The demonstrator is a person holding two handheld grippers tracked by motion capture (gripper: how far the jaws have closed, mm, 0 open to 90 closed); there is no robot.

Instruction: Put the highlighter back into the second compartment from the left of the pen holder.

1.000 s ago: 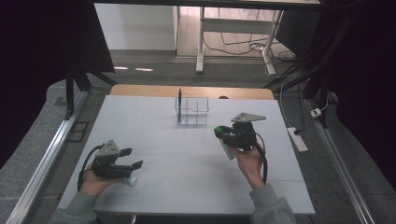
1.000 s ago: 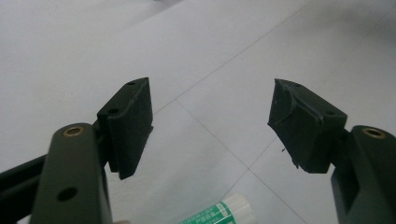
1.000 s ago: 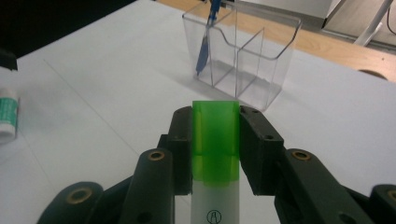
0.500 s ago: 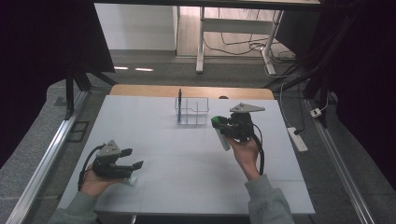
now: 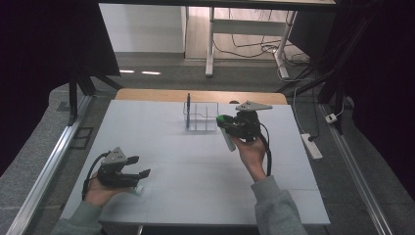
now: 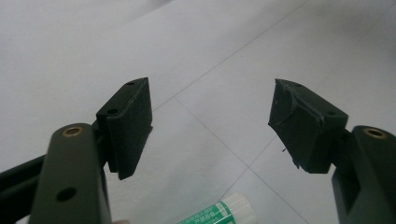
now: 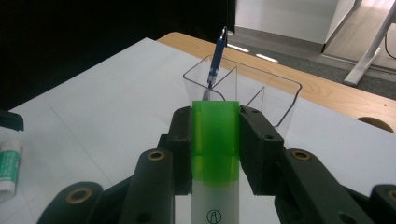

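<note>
My right gripper (image 5: 230, 128) is shut on a white marker with a green cap (image 7: 215, 140), held above the table just right of a clear plastic organizer (image 5: 200, 116). A blue pen (image 7: 215, 56) stands in the organizer's far left compartment. My left gripper (image 5: 139, 175) rests low at the table's front left, jaws wide open with nothing between them. A small white glue stick with green print (image 6: 219, 212) lies on the table just under the left gripper, and it lies at the left edge of the right gripper view as the glue stick (image 7: 8, 163).
The white table (image 5: 195, 171) has a wooden strip (image 5: 147, 95) along its far edge. A power strip (image 5: 311, 145) lies on the floor to the right. A desk frame with cables (image 5: 244, 44) stands beyond the table.
My right gripper has carried the green-capped marker forward and left, toward the clear organizer. The left gripper has stayed in place, open.
</note>
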